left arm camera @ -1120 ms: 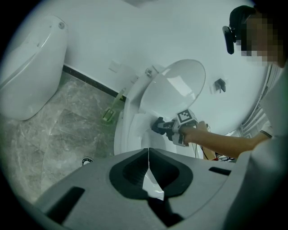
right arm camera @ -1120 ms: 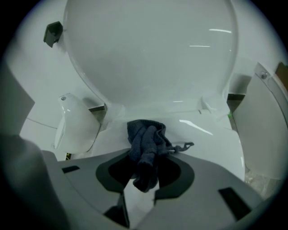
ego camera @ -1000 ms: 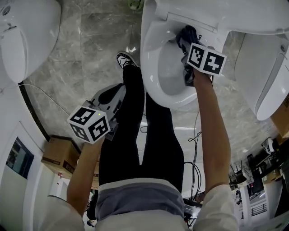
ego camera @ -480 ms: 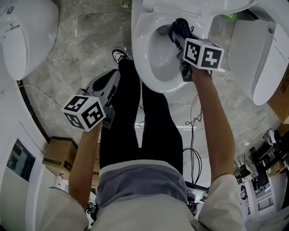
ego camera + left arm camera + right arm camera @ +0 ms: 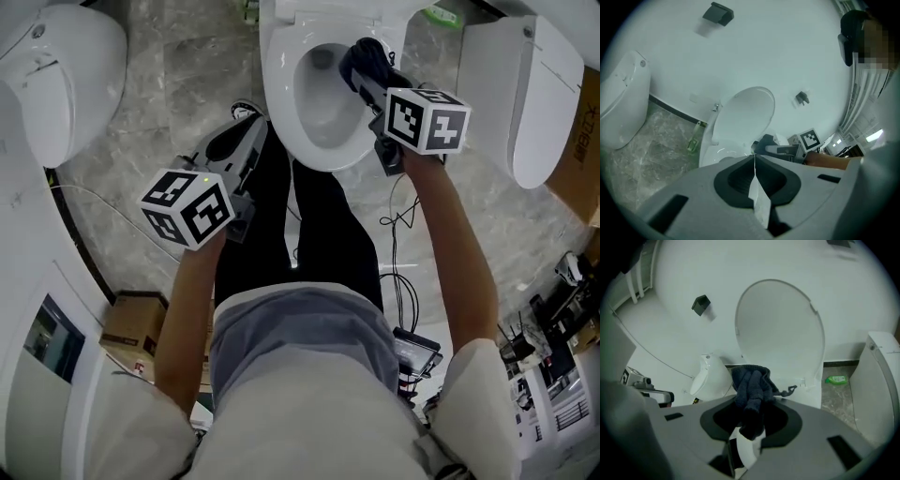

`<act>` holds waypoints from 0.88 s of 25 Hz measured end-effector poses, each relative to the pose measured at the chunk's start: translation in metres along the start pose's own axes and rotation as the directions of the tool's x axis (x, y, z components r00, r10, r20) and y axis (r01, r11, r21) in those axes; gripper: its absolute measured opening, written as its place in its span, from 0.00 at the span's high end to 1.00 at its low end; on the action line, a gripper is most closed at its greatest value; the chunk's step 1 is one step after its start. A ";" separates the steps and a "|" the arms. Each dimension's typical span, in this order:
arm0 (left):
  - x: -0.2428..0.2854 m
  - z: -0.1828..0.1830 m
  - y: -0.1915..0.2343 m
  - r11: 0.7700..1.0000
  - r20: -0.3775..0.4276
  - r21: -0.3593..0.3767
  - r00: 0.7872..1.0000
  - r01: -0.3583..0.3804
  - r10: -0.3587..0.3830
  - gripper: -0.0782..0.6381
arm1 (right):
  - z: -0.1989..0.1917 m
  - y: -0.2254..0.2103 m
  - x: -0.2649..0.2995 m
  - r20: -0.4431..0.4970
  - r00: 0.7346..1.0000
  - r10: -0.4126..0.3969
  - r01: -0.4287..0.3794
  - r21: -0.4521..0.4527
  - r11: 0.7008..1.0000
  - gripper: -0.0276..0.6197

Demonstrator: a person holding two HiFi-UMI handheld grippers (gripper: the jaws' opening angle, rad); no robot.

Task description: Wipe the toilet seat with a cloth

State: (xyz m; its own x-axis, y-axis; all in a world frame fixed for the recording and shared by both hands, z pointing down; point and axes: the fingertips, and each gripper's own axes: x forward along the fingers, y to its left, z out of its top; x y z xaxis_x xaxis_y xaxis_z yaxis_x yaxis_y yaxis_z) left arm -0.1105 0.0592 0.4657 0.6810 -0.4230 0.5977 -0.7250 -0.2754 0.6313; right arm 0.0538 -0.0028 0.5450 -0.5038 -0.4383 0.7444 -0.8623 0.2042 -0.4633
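Observation:
A white toilet stands open at the top of the head view, its seat (image 5: 278,94) ringing the bowl. In the right gripper view its lid (image 5: 780,333) stands upright behind the jaws. My right gripper (image 5: 367,80) hangs over the right side of the seat, shut on a dark blue cloth (image 5: 368,56). The bunched cloth (image 5: 751,390) sticks out past the right gripper (image 5: 749,427). My left gripper (image 5: 251,136) is held left of the toilet, over the person's legs, apart from the seat. The left gripper (image 5: 753,168) is shut with nothing between its jaws.
A second toilet (image 5: 56,84) stands at the left and a third (image 5: 525,94) at the right. A green bottle (image 5: 442,16) lies on the marble floor beside the toilet. Cables (image 5: 403,220) trail on the floor at the right. A cardboard box (image 5: 131,323) sits lower left.
Both grippers have risen toward the camera. The right one has lifted the cloth up off the back of the seat. The left jaws stay shut.

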 end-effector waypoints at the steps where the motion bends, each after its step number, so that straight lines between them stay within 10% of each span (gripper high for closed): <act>1: -0.002 0.002 -0.005 1.000 0.004 0.005 1.000 0.004 -0.004 0.87 | 0.003 0.005 -0.010 0.011 1.000 0.012 -0.012 0.004 1.000 0.78; 12: -0.029 0.022 -0.071 0.997 0.020 0.067 0.999 0.039 -0.040 0.87 | 0.027 0.047 -0.127 0.122 0.990 0.066 -0.058 -0.071 0.996 0.79; 22: -0.055 0.064 -0.143 0.988 0.198 0.151 0.978 0.032 -0.062 0.87 | 0.053 0.059 -0.219 0.244 0.968 0.053 -0.009 -0.178 0.984 0.79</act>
State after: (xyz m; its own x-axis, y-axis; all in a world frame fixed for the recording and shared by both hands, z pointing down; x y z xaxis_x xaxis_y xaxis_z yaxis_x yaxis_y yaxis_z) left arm -0.0506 0.0665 0.3109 0.6911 -0.5676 0.4475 -0.7097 -0.4157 0.5687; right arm 0.1159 0.0586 0.3294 -0.5213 -0.6269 0.5790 -0.8529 0.3611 -0.3770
